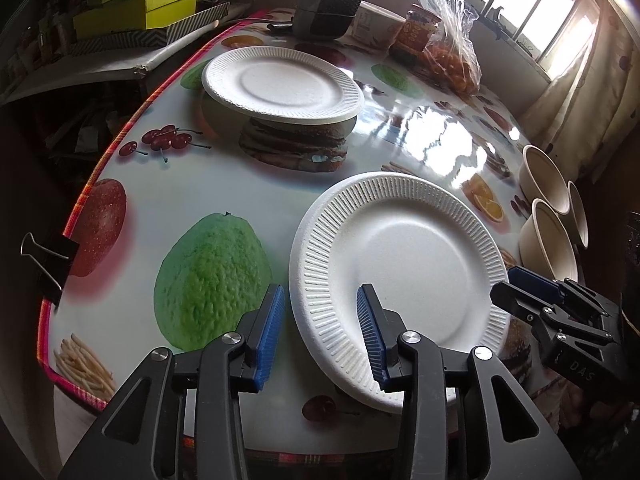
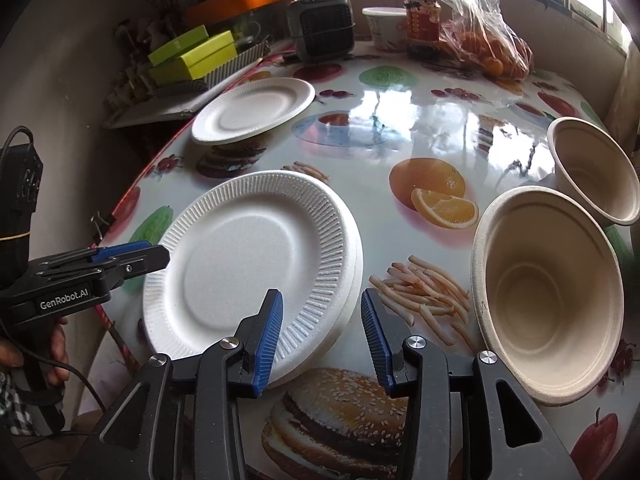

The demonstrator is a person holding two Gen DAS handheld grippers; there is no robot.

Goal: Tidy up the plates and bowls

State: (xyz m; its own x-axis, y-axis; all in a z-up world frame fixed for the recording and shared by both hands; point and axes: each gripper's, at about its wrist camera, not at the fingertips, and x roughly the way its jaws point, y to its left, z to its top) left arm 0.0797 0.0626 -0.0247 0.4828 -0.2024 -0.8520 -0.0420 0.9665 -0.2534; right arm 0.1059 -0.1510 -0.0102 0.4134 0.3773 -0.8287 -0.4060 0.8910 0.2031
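Glossy fruit-printed worktop [image 2: 400, 128] with two tools at a stack of white plates.

Left tool [image 1: 320, 332] has its jaws apart with no pad pressing, and the left rim of the near plate stack [image 1: 404, 276] lies between its blue pads. Right tool [image 2: 322, 336] is also apart and grips nothing; the right rim of the same stack [image 2: 252, 256] sits between its pads, loose. Just right of the stack a beige bowl [image 2: 548, 292] lies on the worktop, and a second bowl [image 2: 596, 168] is behind it. Farther back another white plate [image 2: 254, 110] stands alone near the worktop edge. At the far end are a dark small appliance [image 2: 324, 26], a jar [image 2: 422, 24] and a plastic bag of oranges [image 2: 480, 40], near the window.
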